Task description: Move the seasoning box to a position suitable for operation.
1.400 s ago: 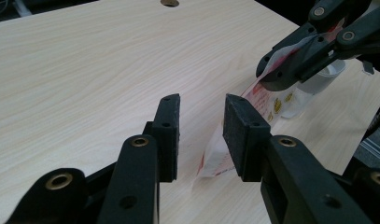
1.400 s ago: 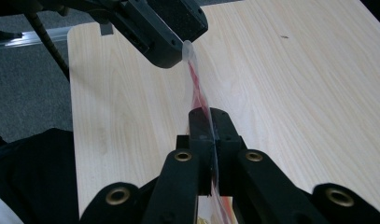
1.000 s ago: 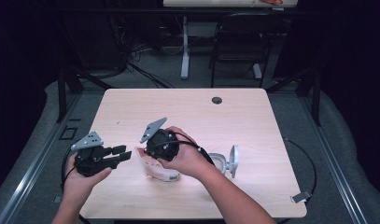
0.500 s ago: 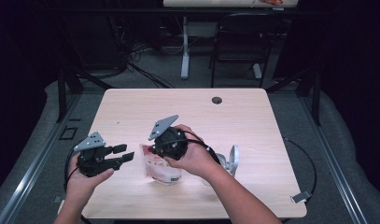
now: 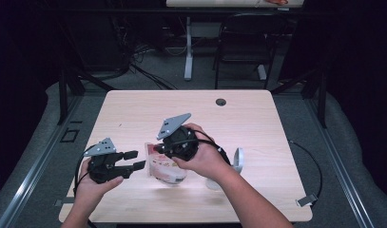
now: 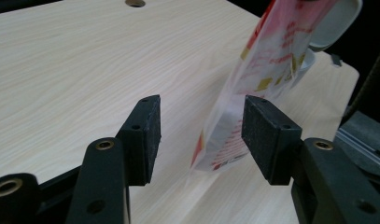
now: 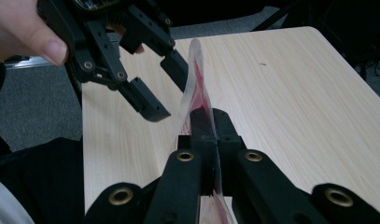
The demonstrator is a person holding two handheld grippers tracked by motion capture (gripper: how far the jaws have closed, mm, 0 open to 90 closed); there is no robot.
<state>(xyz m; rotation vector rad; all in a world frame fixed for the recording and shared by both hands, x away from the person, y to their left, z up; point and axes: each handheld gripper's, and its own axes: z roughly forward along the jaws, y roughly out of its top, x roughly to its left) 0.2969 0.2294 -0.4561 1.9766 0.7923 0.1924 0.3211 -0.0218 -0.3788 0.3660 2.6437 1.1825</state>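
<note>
Now right tongs (image 5: 155, 149) clamp pouch (image 5: 166, 167) top, holding it upright above counter (image 5: 257, 123). Left tongs (image 5: 136, 160), at 9 o'clock, just opened wide, pouch edge between, untouched. Pouch clear, red-white print.

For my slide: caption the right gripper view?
Right tongs clamp a clear red-printed plastic pouch; open left tongs alongside.

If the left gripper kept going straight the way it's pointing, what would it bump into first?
Most likely the plastic bag hanging just ahead of the left gripper, whose open jaws have just been widening. The right gripper holds that bag; exact depth is hard to judge.
</note>
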